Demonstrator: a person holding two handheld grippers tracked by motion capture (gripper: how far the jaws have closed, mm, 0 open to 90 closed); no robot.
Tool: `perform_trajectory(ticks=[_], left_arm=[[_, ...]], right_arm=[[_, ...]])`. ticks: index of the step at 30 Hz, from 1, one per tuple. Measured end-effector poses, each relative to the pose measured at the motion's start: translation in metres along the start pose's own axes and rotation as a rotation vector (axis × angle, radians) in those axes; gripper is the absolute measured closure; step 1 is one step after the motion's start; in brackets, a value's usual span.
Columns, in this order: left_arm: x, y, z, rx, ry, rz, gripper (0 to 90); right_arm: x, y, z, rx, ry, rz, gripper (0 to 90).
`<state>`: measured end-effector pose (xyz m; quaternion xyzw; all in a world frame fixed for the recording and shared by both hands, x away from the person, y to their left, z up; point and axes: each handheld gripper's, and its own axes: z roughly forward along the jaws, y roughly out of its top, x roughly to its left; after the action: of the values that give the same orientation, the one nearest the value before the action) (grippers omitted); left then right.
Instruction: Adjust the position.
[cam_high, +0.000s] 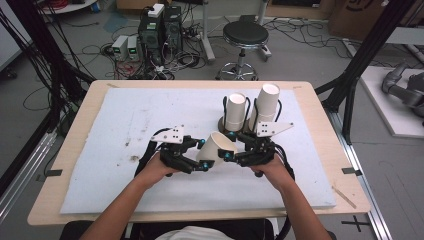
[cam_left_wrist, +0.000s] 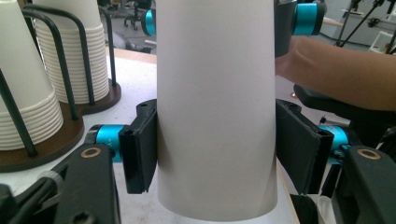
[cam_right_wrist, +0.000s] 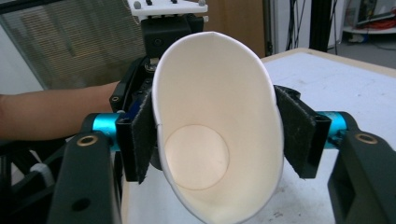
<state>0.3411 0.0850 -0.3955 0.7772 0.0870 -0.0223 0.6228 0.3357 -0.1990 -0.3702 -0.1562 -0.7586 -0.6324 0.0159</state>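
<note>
while both claws clamp one paper cup (cam_high: 218, 148), cup stacks (cam_high: 235, 112) stand just behind

Two cup stacks (cam_high: 250, 112) in their rack stand just behind the grippers; the white mat (cam_high: 115, 130) leftward lies open.

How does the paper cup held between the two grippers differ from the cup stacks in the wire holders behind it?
The held cup is single and tilted, mouth toward the right gripper; the cup stacks hold many nested cups, standing upside down. The left gripper also clamps the held cup; the cup stacks sit in holders. Both are plain white paper.
</note>
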Motion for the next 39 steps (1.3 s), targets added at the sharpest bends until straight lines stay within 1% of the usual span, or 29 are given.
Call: perform_trajectory(ticks=[2, 3, 5, 6, 7, 8, 10, 11, 13, 14, 15, 17, 19, 20, 21, 22, 23, 24, 27, 29, 30, 32, 33, 34, 36, 39], left_arm=[[-0.0002, -0.0009, 0.0017, 0.027, 0.017, 0.004, 30.1], [0.0000, -0.0016, 0.0021, 0.038, 0.019, -0.001, 28.1], [0.0006, -0.0024, 0.0035, 0.049, 0.011, 0.002, 27.9], [0.0000, -0.0028, 0.0043, 0.052, 0.003, 0.003, 28.7], [-0.0005, -0.0032, 0.0051, 0.058, -0.002, 0.017, 34.3], [-0.0005, -0.0032, 0.0051, 0.068, -0.002, 0.023, 36.0], [-0.0004, -0.0027, 0.0041, 0.054, -0.002, 0.022, 36.2], [-0.0002, -0.0019, 0.0030, 0.047, 0.000, 0.031, 36.1], [-0.0002, -0.0008, 0.0016, 0.028, 0.006, 0.031, 35.8], [0.0002, -0.0003, 0.0001, 0.018, 0.006, 0.029, 35.8], [0.0004, 0.0003, -0.0013, 0.003, 0.007, 0.022, 35.8], [0.0011, 0.0014, -0.0040, -0.025, 0.007, 0.012, 35.8], [0.0014, 0.0016, -0.0046, -0.028, 0.005, 0.015, 35.8], [0.0012, 0.0015, -0.0041, -0.026, 0.002, 0.017, 35.8], [0.0009, 0.0013, -0.0031, -0.024, 0.005, 0.013, 35.8], [0.0012, 0.0010, -0.0027, -0.020, 0.005, 0.014, 35.8], [0.0011, 0.0006, -0.0021, -0.022, 0.000, 0.009, 35.8], [0.0012, 0.0005, -0.0017, -0.022, 0.000, 0.006, 35.8], [0.0015, -0.0003, -0.0003, -0.014, 0.022, -0.010, 34.4], [0.0032, -0.0011, -0.0004, -0.002, 0.035, -0.030, 28.5], [0.0036, -0.0014, -0.0010, 0.004, 0.037, -0.032, 28.2], [0.0038, -0.0014, -0.0014, 0.007, 0.032, -0.031, 28.5], [0.0038, -0.0016, -0.0010, 0.012, 0.030, -0.020, 30.5], [0.0033, -0.0018, -0.0003, 0.019, 0.027, -0.018, 32.9], [0.0029, -0.0023, 0.0013, 0.027, 0.018, -0.021, 33.7], [0.0028, -0.0026, 0.0021, 0.030, 0.016, -0.019, 34.2]], right_arm=[[-0.0001, 0.0008, 0.0003, 0.013, -0.004, 0.000, 37.2], [0.0003, 0.0015, 0.0005, 0.023, -0.003, 0.006, 37.4], [0.0005, 0.0026, 0.0014, 0.041, -0.007, 0.002, 37.6], [0.0009, 0.0029, 0.0019, 0.045, -0.008, 0.000, 37.8], [0.0015, 0.0030, 0.0025, 0.046, -0.005, 0.005, 37.8], [0.0017, 0.0032, 0.0031, 0.048, -0.002, 0.004, 37.9], [0.0026, 0.0034, 0.0038, 0.047, -0.007, 0.000, 36.2], [0.0026, 0.0033, 0.0041, 0.037, -0.009, 0.000, 33.3], [0.0036, 0.0030, 0.0055, 0.006, -0.022, -0.002, 26.8], [0.0045, 0.0029, 0.0061, -0.006, -0.032, 0.002, 20.1], [0.0047, 0.0029, 0.0065, -0.016, -0.044, 0.000, 18.2], [0.0037, 0.0025, 0.0054, -0.025, -0.059, 0.012, 18.2], [0.0023, 0.0017, 0.0043, -0.026, -0.052, 0.029, 18.2], [0.0018, 0.0015, 0.0047, -0.027, -0.048, 0.027, 18.6], [0.0021, 0.0013, 0.0052, -0.022, -0.039, 0.024, 21.2], [0.0023, 0.0013, 0.0055, -0.024, -0.025, 0.012, 29.2], [0.0031, 0.0013, 0.0053, -0.023, -0.013, 0.000, 31.4], [0.0042, 0.0017, 0.0055, -0.025, -0.016, -0.009, 32.5], [0.0028, 0.0018, 0.0043, -0.010, -0.015, -0.013, 34.5], [0.0021, 0.0017, 0.0048, 0.008, -0.012, -0.012, 37.5], [0.0017, 0.0016, 0.0053, 0.023, -0.018, -0.014, 37.6], [0.0016, 0.0014, 0.0060, 0.035, -0.017, -0.009, 38.3], [0.0016, 0.0016, 0.0059, 0.033, -0.015, -0.009, 38.5], [0.0015, 0.0022, 0.0057, 0.029, -0.008, -0.007, 39.4], [0.0020, 0.0035, 0.0062, 0.034, -0.003, -0.012, 39.6], [0.0029, 0.0040, 0.0068, 0.037, -0.003, -0.016, 40.3]])
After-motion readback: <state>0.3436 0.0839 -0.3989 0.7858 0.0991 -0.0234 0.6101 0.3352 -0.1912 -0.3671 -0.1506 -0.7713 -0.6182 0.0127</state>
